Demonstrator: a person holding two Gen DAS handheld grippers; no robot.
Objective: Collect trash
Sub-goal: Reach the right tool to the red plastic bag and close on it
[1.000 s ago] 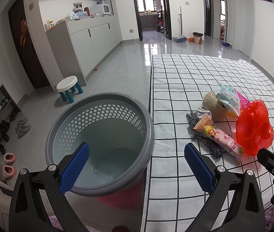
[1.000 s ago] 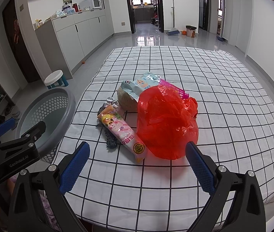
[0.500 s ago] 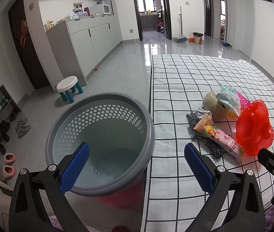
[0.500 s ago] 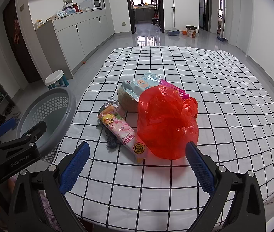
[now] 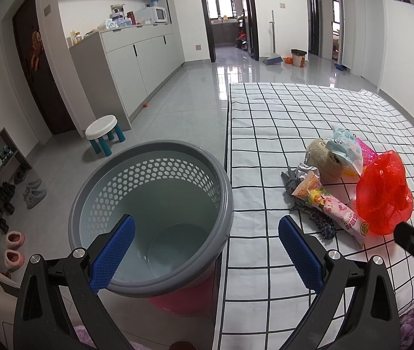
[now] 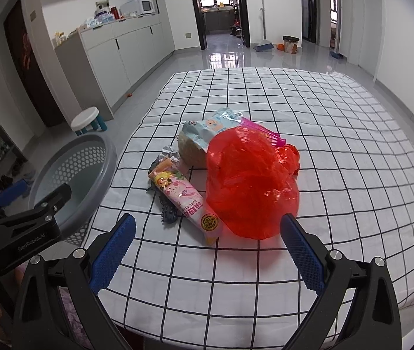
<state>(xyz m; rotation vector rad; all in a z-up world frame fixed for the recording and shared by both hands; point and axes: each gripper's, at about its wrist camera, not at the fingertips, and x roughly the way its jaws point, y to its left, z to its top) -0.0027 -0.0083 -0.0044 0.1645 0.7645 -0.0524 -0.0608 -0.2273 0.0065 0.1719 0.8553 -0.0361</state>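
The left gripper (image 5: pixel 206 248) is hanging with its blue-padded fingers spread wide and holding nothing, its left finger over the near rim of the grey perforated basket (image 5: pixel 221 183) and its right finger over the near left part of the checked cloth (image 5: pixel 294 110). The basket is standing on the floor just beside the cloth's left edge, with something pink showing under its near side. The right gripper (image 6: pixel 205 246) is also gaping wide and gripping nothing, hovering over the near part of the cloth, just short of the trash. The trash is lying in a tight cluster on the cloth: a crumpled red plastic bag (image 6: pixel 250 183) to the right, a pink snack wrapper (image 6: pixel 183 198) touching it on the left, a dark scrap (image 6: pixel 167 211) under the wrapper, a brown round object (image 6: pixel 191 151) behind, and a light blue packet (image 6: pixel 212 125) resting on top of it.
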